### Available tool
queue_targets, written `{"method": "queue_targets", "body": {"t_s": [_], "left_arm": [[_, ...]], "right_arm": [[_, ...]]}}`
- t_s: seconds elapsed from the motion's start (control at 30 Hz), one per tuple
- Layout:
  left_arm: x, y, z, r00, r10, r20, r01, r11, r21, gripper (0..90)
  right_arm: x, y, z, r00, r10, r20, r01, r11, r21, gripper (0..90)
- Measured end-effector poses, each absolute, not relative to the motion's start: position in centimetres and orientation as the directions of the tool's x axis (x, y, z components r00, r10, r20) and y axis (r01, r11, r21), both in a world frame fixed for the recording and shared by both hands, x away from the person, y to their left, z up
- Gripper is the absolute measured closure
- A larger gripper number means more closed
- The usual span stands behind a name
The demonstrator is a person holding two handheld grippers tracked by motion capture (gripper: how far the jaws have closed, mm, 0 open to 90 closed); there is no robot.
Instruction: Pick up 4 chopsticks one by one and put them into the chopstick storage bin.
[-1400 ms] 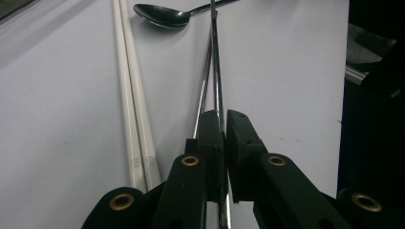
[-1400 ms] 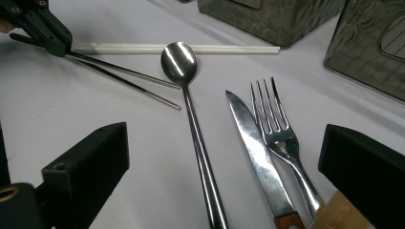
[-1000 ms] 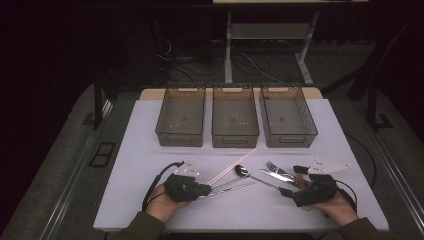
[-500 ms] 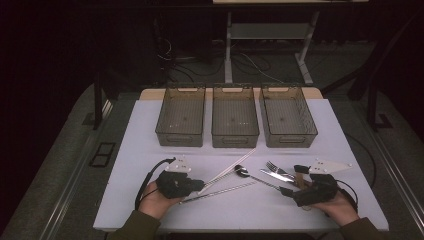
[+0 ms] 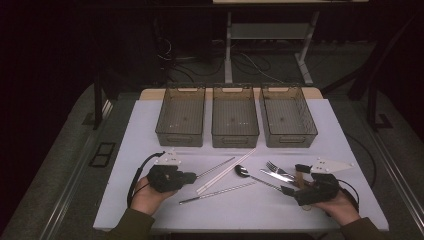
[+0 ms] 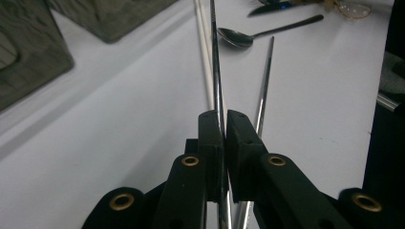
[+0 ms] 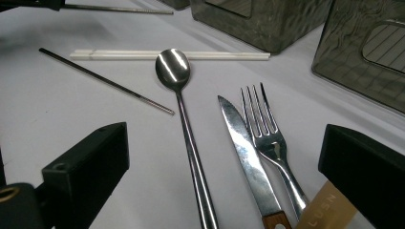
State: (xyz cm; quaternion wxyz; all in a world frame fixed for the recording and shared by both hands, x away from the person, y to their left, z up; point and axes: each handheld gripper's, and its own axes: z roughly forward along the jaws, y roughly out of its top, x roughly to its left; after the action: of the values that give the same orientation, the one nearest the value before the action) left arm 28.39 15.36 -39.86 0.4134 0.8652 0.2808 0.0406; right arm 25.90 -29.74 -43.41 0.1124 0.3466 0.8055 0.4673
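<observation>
My left gripper point(image 5: 192, 176) point(image 6: 223, 119) is shut on a thin metal chopstick point(image 5: 216, 167) point(image 6: 216, 71), which points up and right, raised slightly off the white table point(image 5: 140, 150). A second metal chopstick point(image 5: 217, 192) point(image 6: 265, 81) point(image 7: 105, 81) lies flat in front of it. A white chopstick pair point(image 5: 227, 171) point(image 7: 143, 55) lies diagonally between them. My right gripper point(image 5: 295, 180) point(image 7: 223, 140) is open low over the handles of a spoon point(image 5: 243, 171) point(image 7: 173, 67), a knife point(image 5: 276, 175) point(image 7: 241, 138) and a fork point(image 5: 273, 167) point(image 7: 265, 124), gripping none of them.
Three smoky see-through bins stand in a row at the back: left point(image 5: 180, 137), middle point(image 5: 235, 139), right point(image 5: 289, 139). A tan tag point(image 7: 325, 210) sits by the right jaw. Dark floor and a table frame lie beyond the far edge.
My left gripper has moved left and slightly up with the metal chopstick, drawing it away from the other one. The right gripper has stayed put.
</observation>
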Motion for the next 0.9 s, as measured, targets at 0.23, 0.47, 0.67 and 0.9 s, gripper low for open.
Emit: {"method": "queue_targets", "body": {"t_s": [0.23,0.47,0.67,0.9], "left_arm": [[29.3,16.5,-39.1,0.819,0.548,-0.169,0.467,-0.466,0.752,84.4],[29.9,16.8,-38.1,0.814,0.557,-0.164,0.458,-0.444,0.77,84.4],[30.7,17.0,-37.7,0.808,0.567,-0.159,0.454,-0.43,0.78,84.4],[31.8,17.2,-37.1,0.797,0.584,-0.154,0.453,-0.41,0.791,84.4]], "right_arm": [[25.9,-29.7,-43.5,-0.734,0.665,0.142,0.456,0.326,0.828,3.2],[26.0,-29.7,-43.5,-0.731,0.667,0.143,0.458,0.325,0.827,3.2],[26.0,-29.8,-43.5,-0.73,0.668,0.145,0.459,0.322,0.828,3.2],[26.0,-29.8,-43.5,-0.728,0.67,0.147,0.461,0.32,0.828,3.2]]}}
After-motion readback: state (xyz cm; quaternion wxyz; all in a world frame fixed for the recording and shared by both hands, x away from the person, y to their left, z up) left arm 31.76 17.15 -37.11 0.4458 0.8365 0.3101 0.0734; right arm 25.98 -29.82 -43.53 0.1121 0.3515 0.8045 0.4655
